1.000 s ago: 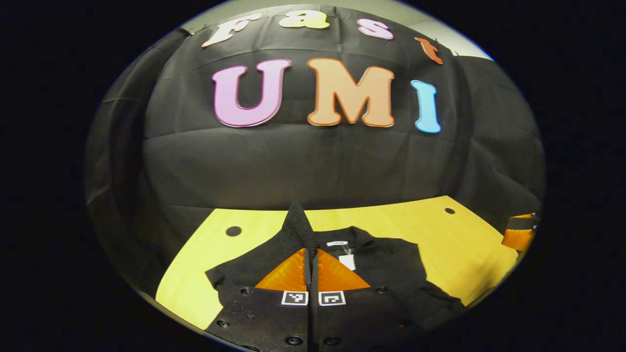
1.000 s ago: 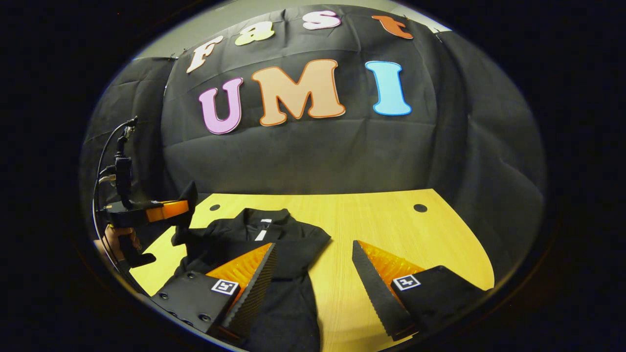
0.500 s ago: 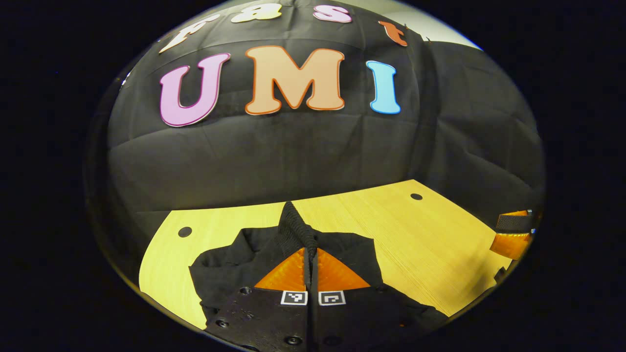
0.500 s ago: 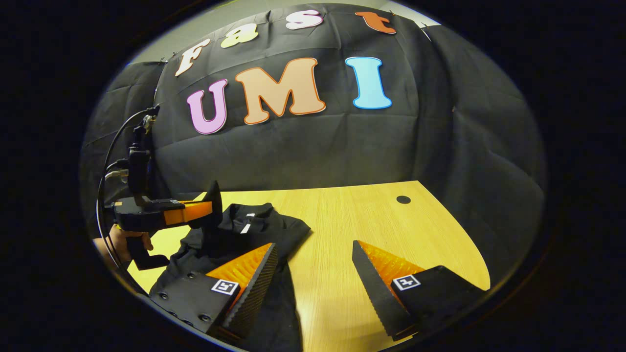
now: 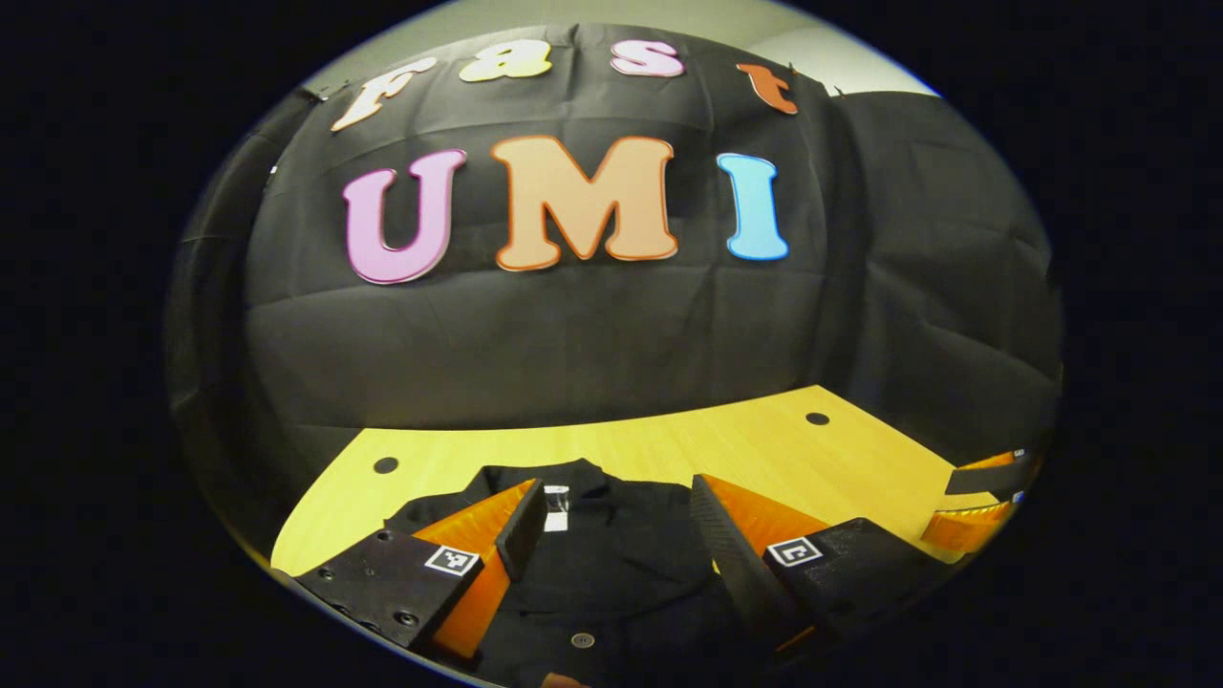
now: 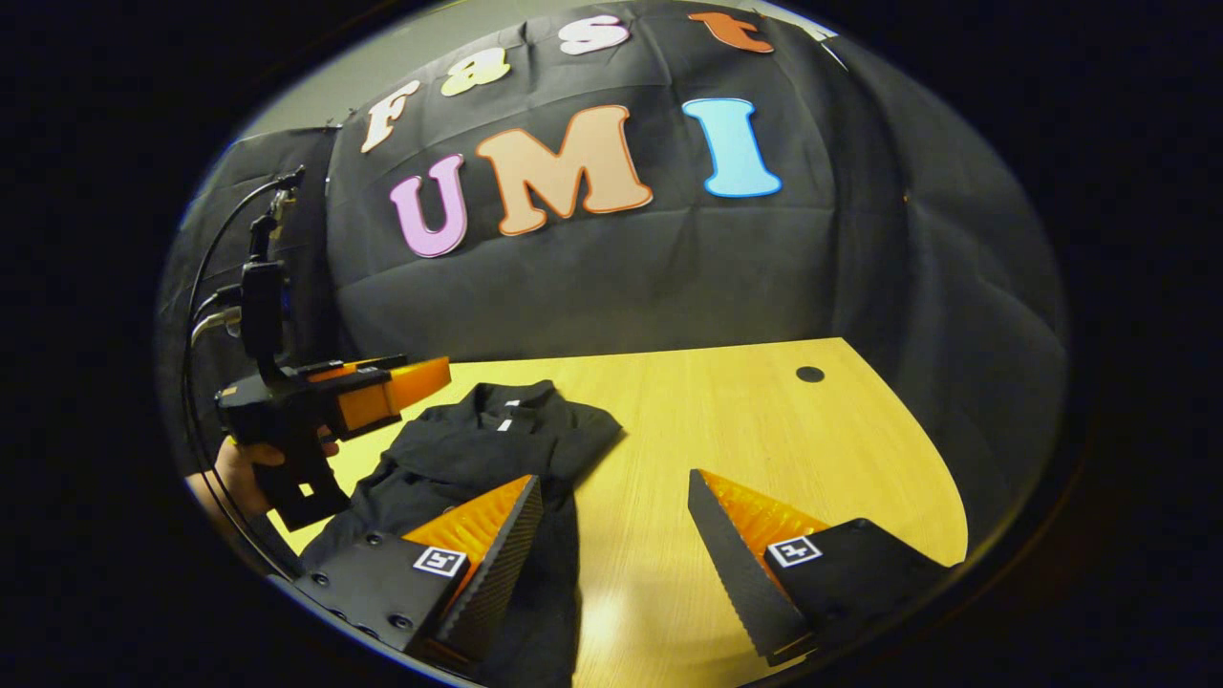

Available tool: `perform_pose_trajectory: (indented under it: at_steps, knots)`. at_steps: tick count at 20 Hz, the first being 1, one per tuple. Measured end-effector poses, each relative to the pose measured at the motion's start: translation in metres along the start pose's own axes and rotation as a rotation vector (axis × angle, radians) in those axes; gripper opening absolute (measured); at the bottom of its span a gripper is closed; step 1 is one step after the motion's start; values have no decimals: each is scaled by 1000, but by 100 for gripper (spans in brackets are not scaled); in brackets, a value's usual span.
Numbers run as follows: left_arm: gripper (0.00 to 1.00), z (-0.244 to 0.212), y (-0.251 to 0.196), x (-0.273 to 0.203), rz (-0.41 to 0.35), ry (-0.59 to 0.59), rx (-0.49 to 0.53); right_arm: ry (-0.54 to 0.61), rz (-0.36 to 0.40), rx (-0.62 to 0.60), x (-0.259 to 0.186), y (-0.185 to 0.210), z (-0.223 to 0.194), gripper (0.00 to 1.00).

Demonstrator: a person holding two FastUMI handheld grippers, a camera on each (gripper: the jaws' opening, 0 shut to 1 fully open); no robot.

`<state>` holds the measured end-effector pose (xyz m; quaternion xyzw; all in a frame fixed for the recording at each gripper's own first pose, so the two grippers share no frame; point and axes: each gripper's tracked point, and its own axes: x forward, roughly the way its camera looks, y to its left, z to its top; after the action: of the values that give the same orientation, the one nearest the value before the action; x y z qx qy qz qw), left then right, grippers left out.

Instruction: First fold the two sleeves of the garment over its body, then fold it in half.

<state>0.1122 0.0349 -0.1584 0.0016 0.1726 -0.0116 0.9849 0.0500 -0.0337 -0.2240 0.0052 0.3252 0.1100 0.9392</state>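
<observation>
The left gripper (image 5: 616,521) has its two fingers spread wide apart with nothing between them, pointing forward and slightly down. Seen from the right gripper view, it (image 6: 420,377) hangs level in the air — gripped from below by a person's hand (image 6: 239,468) around its handle. The right gripper (image 6: 611,535) also has its fingers wide apart and clasps nothing — one finger (image 6: 497,545) to the left, the other to the right.

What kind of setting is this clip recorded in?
Likely a staged recording booth: a black cloth backdrop behind a wooden table bearing a black garment, with handheld grippers, left and right.
</observation>
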Motion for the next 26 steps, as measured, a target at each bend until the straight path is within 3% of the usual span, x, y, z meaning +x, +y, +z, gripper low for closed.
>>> perform_pose_trajectory:
  at_steps: [1,2,3,7,8,12,21,22,26]
  knots:
    - [94,2,8,-15,14,-18,1,-1,2,-1,-1,3,-3,98]
    - [100,2,20,-28,30,-30,11,-12,10,12,-4,11,-3,98]
    - [93,-2,33,-41,49,-29,27,-18,13,20,-9,19,-5,99]
    - [93,-39,82,-94,112,29,38,3,5,35,-21,50,-31,98]
    - [92,-50,93,-106,128,47,35,8,3,29,-24,57,-38,94]
    - [93,-95,124,-149,168,121,15,40,-14,6,-40,77,-69,98]
    - [93,-211,163,-220,221,316,-38,236,-111,-16,-52,76,-173,99]
    - [93,-222,166,-224,224,335,-41,259,-116,-13,-54,77,-185,94]
    - [94,-266,172,-249,237,429,-66,330,-162,-6,-51,75,-220,99]
